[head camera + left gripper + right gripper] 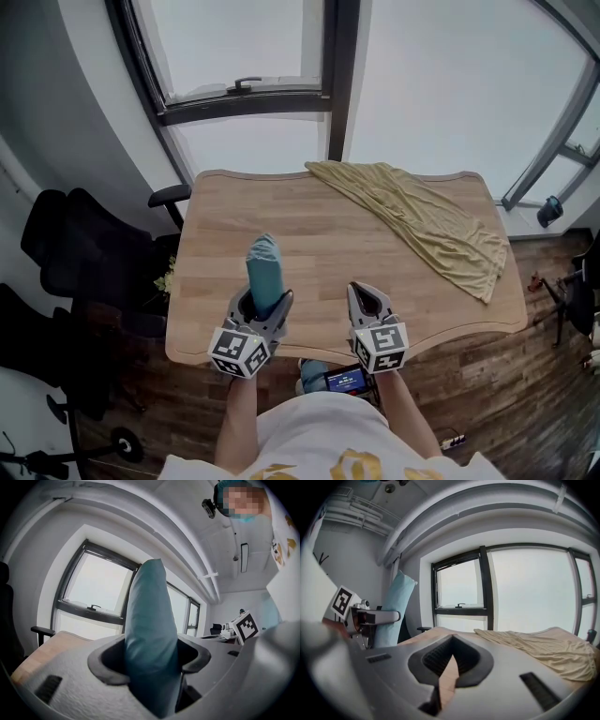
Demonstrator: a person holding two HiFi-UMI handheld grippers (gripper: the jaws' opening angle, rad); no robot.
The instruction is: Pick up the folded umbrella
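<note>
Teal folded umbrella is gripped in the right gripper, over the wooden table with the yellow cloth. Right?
No: the left gripper holds the teal folded umbrella, its jaws shut on it, as the left gripper view shows. The right gripper holds nothing. The rest stands.

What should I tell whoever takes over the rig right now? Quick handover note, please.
Left gripper: shut on the folded umbrella, which points upward near the front edge of the table.
Right gripper: shut, nothing in it, level with the left.
Done: umbrella gripped and apparently lifted off the table.
Left: little; hold it steady. A beige cloth lies at the table's far right.
</note>
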